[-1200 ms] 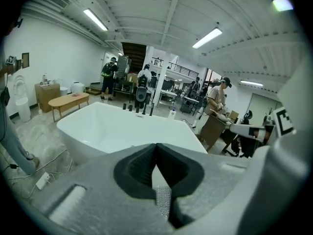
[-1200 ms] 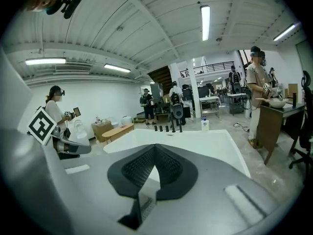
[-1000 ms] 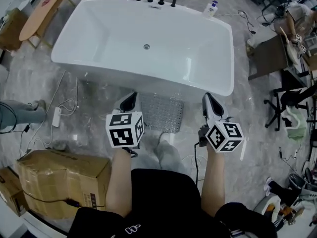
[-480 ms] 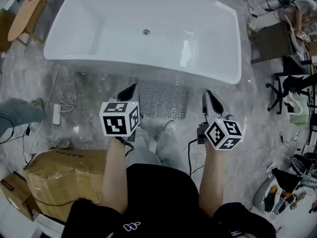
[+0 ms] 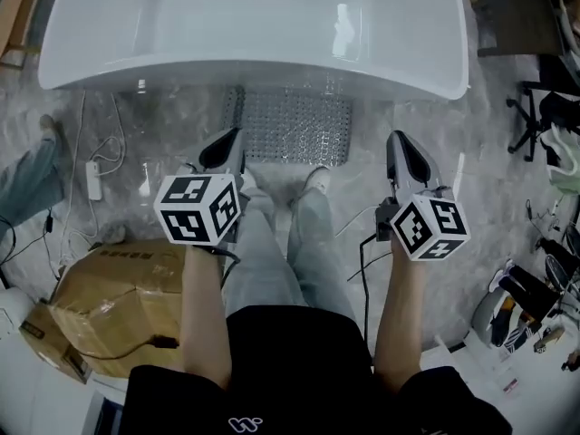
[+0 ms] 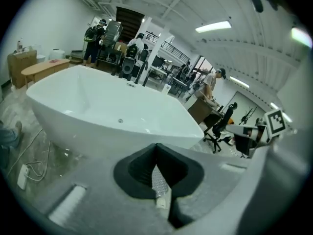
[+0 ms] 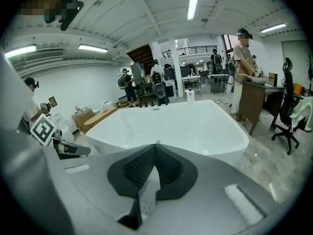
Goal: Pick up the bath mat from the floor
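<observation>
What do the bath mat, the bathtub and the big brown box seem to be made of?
Bath mat: probably clear soft plastic, studded all over; the grey floor shows through it.
Bathtub: glossy white, acrylic or enamel, I cannot tell which; it carries bright light reflections.
Box: brown cardboard, seemingly wrapped in clear film, judging by its wrinkled shine.
</observation>
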Demonstrator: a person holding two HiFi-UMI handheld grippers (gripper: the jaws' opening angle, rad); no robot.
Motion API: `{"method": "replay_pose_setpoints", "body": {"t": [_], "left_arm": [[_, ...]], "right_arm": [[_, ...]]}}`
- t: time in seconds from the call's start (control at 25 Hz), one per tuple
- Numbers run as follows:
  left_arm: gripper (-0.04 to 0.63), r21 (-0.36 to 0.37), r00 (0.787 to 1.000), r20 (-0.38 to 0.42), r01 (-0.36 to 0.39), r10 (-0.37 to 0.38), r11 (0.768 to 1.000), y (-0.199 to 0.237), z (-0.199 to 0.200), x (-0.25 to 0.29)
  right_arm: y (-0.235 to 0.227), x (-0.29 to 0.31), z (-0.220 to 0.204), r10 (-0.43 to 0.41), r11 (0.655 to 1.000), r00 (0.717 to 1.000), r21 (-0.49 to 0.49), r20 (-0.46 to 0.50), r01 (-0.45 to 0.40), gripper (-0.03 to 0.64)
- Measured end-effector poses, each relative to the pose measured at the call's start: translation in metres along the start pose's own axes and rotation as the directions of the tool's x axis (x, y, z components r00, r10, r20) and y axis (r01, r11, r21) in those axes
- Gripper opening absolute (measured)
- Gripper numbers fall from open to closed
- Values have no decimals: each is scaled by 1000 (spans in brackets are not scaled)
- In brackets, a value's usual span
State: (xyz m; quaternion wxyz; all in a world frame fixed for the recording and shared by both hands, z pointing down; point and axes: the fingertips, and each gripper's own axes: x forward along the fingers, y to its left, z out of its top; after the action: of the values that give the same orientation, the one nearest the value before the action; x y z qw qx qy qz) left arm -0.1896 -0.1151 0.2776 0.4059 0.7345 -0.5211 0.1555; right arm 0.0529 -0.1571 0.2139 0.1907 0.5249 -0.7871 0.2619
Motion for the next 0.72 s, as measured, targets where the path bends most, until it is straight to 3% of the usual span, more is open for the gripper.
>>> {"method": "replay_pose_setpoints", "body": {"t": [0.36, 0.48, 0.72], "left_arm": [[3, -1, 989, -92, -113, 113, 994, 36, -62, 40], [3, 10, 982, -150, -117, 117, 993, 41, -92, 55], [3, -74, 974, -181, -148, 133, 986, 47, -138, 86]], "right_arm": [[-22, 38, -85, 44, 998, 995, 43, -93, -40, 5], [-24, 54, -119, 62, 996, 989, 70, -131, -53, 5], [-40, 86, -149, 65, 988, 991, 145, -119, -47, 5]]}}
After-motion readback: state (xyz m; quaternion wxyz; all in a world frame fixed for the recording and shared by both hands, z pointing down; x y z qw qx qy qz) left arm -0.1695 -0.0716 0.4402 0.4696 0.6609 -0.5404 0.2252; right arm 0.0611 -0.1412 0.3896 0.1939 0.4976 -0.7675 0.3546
